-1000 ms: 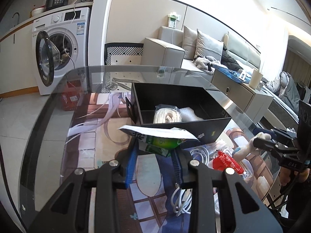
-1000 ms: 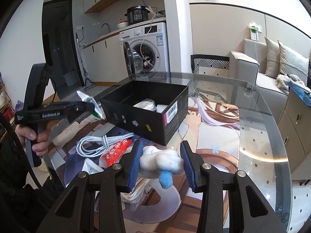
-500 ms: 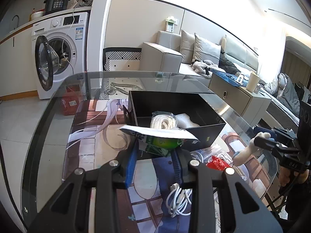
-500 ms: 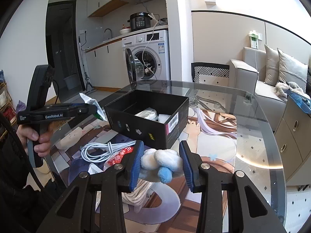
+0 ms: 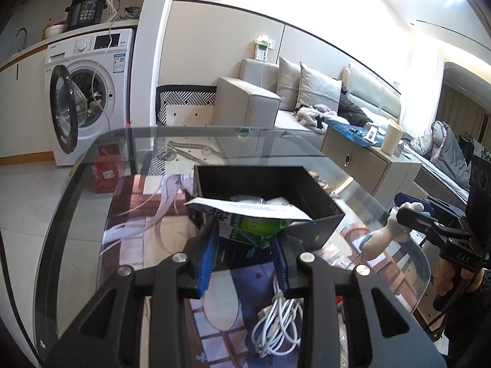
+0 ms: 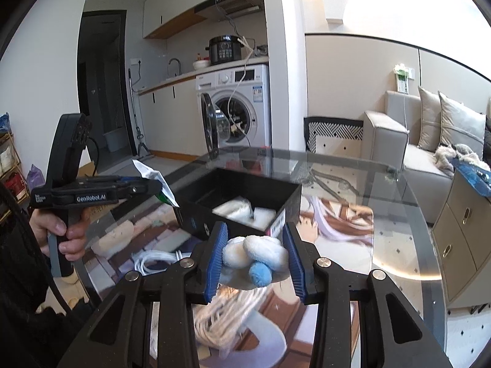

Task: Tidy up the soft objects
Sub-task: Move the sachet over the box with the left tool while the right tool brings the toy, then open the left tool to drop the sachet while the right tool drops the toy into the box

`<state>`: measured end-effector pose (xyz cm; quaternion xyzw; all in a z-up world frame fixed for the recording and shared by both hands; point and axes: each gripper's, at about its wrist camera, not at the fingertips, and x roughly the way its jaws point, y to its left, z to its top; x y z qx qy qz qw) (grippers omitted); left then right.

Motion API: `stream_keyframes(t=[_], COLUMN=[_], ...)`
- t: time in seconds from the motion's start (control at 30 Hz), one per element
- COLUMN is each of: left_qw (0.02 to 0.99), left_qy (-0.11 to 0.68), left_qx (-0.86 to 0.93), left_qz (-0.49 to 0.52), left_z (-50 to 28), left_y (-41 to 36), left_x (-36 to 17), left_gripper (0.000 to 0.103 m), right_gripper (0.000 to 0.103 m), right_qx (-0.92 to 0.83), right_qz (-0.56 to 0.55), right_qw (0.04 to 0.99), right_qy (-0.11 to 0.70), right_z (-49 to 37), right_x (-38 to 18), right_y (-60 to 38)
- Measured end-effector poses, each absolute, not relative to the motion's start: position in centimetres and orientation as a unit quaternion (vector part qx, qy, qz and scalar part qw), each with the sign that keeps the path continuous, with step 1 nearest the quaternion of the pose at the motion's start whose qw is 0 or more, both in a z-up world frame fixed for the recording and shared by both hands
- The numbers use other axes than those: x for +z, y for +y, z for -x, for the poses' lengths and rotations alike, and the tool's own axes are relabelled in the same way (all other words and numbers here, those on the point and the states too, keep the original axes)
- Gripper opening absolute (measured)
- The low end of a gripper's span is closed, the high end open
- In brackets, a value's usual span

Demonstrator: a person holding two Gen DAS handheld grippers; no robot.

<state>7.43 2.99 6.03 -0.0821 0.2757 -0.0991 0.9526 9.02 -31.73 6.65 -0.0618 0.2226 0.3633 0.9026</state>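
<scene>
Right gripper (image 6: 255,256) clamps the plush toy (image 6: 254,253), left gripper (image 5: 244,247) pinches the green packet (image 5: 254,222) (floppy, loosely caught), which could slip short of the black box (image 5: 325,214) mid-frame.

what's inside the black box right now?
The open black rectangular box holds two white soft bundles against its near right wall; the far left floor looks bare. In the left wrist view, the held green-and-white packet covers most of the interior.

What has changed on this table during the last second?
The right gripper has lifted its plush toy higher, nearer the black box. The left gripper has edged its green packet over the box's near edge. Both stay clamped; the white cable hasn't moved.
</scene>
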Motion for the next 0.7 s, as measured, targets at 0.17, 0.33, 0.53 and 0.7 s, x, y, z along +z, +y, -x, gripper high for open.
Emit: stream_keyframes(t=[0.17, 0.33, 0.53, 0.7], left_qw=[0.955, 0.954, 0.953, 0.951], left_qy=[0.267, 0.271, 0.276, 0.286], left_qx=[-0.104, -0.107, -0.102, -0.095], left_qz=[0.079, 0.078, 0.071, 0.061], left_z=[-8.5, -10.2, -12.3, -14.2], left_y=[2.7, 2.5, 1.9, 1.4], left_x=[6.7, 6.7, 6.3, 5.7], left_gripper=[0.032, 0.032, 0.032, 0.032], right_gripper=[0.038, 0.038, 0.038, 0.038], right_qx=[0.360, 0.352, 0.341, 0.331], right_qz=[0.055, 0.052, 0.054, 0.061], right_qw=[0.909, 0.915, 0.921, 0.922], right_qy=[0.202, 0.190, 0.183, 0.193], right_z=[-9.9, -11.3, -13.3, -15.4], right_x=[7.8, 8.4, 8.6, 8.3], right_y=[-30.6, -29.0, -26.7, -24.7])
